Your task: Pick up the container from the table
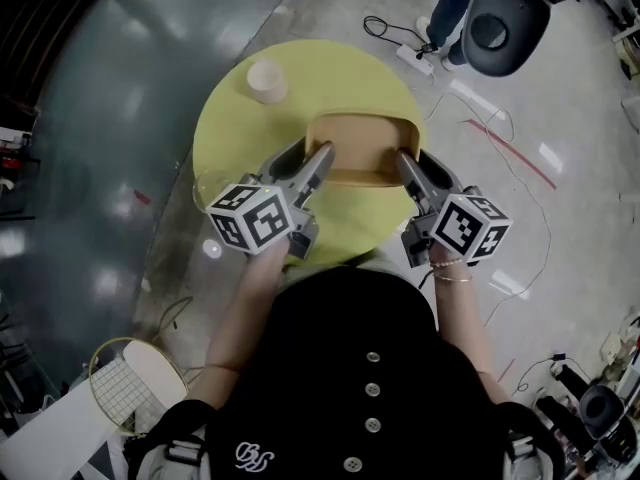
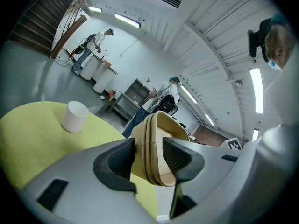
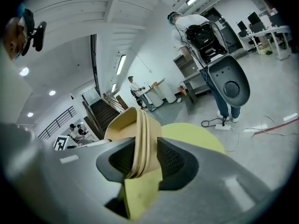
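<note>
A tan, tray-like container point(image 1: 360, 143) lies on the near half of the round yellow table point(image 1: 230, 138). My left gripper point(image 1: 322, 158) grips its left end wall, and my right gripper point(image 1: 403, 160) grips its right end wall. In the left gripper view the ribbed rim of the container point(image 2: 161, 139) fills the gap of the left gripper point(image 2: 148, 160), with both pads against it. The right gripper view shows the same: the container point(image 3: 128, 125) is pinched in the right gripper point(image 3: 142, 160). Whether its bottom still touches the table I cannot tell.
A white cup point(image 1: 267, 80) stands at the table's far left, away from the container. Beyond the table are an office chair point(image 1: 500, 23), a power strip point(image 1: 415, 58) with cables on the floor, and a standing person point(image 3: 196, 31). A racket point(image 1: 125, 383) lies at lower left.
</note>
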Demonstrator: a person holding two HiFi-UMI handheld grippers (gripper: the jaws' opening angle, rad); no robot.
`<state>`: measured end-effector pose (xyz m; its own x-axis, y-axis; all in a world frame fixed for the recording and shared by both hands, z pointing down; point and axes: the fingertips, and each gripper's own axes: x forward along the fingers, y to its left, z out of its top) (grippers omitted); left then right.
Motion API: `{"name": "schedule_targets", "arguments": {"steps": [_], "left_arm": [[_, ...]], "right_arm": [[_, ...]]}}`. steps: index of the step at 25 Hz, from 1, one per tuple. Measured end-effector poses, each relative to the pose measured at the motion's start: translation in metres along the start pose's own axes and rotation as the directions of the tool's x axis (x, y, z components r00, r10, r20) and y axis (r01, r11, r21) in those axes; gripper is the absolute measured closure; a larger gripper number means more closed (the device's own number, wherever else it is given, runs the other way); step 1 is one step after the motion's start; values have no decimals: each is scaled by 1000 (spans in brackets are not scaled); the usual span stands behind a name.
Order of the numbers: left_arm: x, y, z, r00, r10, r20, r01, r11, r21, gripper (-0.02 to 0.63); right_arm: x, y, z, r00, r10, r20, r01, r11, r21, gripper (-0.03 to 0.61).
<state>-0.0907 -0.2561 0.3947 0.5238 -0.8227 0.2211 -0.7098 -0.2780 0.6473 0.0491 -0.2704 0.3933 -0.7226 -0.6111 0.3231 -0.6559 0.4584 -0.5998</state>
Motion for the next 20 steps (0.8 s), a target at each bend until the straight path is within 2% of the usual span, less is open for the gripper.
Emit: {"name": "schedule_targets", "arguments": {"steps": [20], "left_arm": [[1,0,-4,1000,18,-24,-18,1000,16,442]], "right_arm": [[1,-4,-6,999,-41,-33,40,998,-54,477]]}}
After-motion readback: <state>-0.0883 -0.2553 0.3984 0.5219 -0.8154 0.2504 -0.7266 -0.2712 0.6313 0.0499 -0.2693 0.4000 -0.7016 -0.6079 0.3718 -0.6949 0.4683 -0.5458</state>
